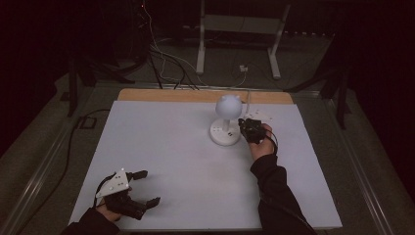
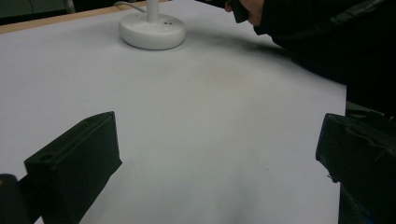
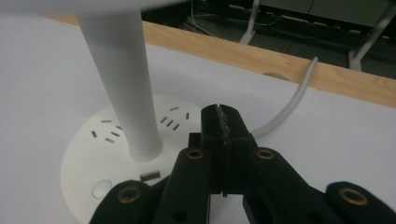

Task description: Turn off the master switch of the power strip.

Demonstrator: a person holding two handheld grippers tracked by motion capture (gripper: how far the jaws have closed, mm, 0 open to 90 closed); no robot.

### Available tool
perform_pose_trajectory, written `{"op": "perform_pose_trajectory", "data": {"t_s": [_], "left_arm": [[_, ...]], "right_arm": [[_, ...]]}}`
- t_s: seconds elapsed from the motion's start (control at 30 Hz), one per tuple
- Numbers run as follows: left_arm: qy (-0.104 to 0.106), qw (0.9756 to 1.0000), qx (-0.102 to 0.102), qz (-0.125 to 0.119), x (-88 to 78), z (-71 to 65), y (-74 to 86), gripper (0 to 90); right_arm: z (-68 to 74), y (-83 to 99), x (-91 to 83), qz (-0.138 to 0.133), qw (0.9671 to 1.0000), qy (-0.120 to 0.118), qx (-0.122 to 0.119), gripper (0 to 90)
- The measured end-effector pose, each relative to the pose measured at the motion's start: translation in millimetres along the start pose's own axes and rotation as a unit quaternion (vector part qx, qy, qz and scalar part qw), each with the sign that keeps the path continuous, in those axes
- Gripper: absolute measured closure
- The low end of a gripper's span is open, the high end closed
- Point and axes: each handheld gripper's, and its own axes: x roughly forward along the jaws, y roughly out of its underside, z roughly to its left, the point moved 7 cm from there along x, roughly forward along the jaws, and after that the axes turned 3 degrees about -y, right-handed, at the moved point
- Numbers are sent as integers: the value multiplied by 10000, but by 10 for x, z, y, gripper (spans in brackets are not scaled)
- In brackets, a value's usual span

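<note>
The two black jaws of the right gripper (image 3: 223,114) are pressed together with nothing between them. They hang just over the round base (image 3: 93,154) of the white desk lamp (image 1: 226,120), on its right side. In the right gripper view the closed tip points at the top of the base, near the small slots of a socket (image 3: 173,119); the round button (image 3: 102,189) and the small port (image 3: 150,176) lie to the near left of it, at the rim. I cannot tell if the tip touches the base.

The stem (image 3: 123,79) of the lamp stands upright, so its long axis is vertical, and it is just left of the jaws. The round shade (image 1: 228,104) is above them. I judge that a press on the base must go straight down and a little left, past the stem.

The right hand (image 1: 262,144) is clearly the nearer one. The left gripper (image 1: 142,188) rests well apart at the near left of the table (image 1: 161,142), its jaws spread wide and empty.

The lamp stands toward the far side, near the wooden edge (image 1: 195,96), and its white cable (image 3: 292,105) runs off to the far right over this edge. The middle and the left of the table are free for moving
</note>
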Motion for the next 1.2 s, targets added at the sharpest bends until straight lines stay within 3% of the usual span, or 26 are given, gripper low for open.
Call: {"op": "perform_pose_trajectory", "data": {"t_s": [0.13,0.27,0.3,0.4,0.43,0.47,0.57,0.6,0.73,0.77,0.87,1.0,1.1,1.2], "left_arm": [[-2,10000,13,-8,-4,-1,-4,3],[-10,10000,16,-12,-7,0,-5,3],[-11,10000,16,-13,-6,-1,-6,3],[-10,10000,21,-7,-5,-2,-5,3],[-7,10000,20,-7,-6,-2,-6,3],[-10,10000,22,-8,-6,-2,-6,3],[-12,10000,20,-17,-8,-3,-8,3],[-13,10000,21,-16,-8,-2,-7,3],[-11,10000,18,-21,-8,-1,-9,3],[-11,10000,18,-21,-8,-2,-9,3],[-7,10000,26,-7,-7,-4,-6,3],[-7,10000,25,-10,-6,-3,-6,3],[-13,10000,20,-10,-5,0,-6,3],[-7,10000,21,-10,-3,-5,-6,3]], "right_arm": [[2,-14,-30,-13,10000,-38,0,874],[1,-42,-86,-125,9999,-17,6,701],[5,-55,-109,-112,9999,-93,70,596],[17,-70,-148,-141,9996,-219,124,452],[17,-70,-148,-141,9996,-219,124,452],[36,-77,-176,-165,9992,-323,155,354],[61,-75,-198,-129,9989,-426,153,279],[89,-68,-232,-96,9982,-584,114,225],[111,-67,-303,-95,9966,-803,154,184],[125,-69,-356,-73,9945,-1030,199,143],[130,-54,-407,4,9929,-1182,134,126],[143,-21,-491,167,9886,-1490,106,25],[126,-19,-573,142,9891,-1451,223,13],[120,-16,-646,112,9898,-1407,193,9]]}}
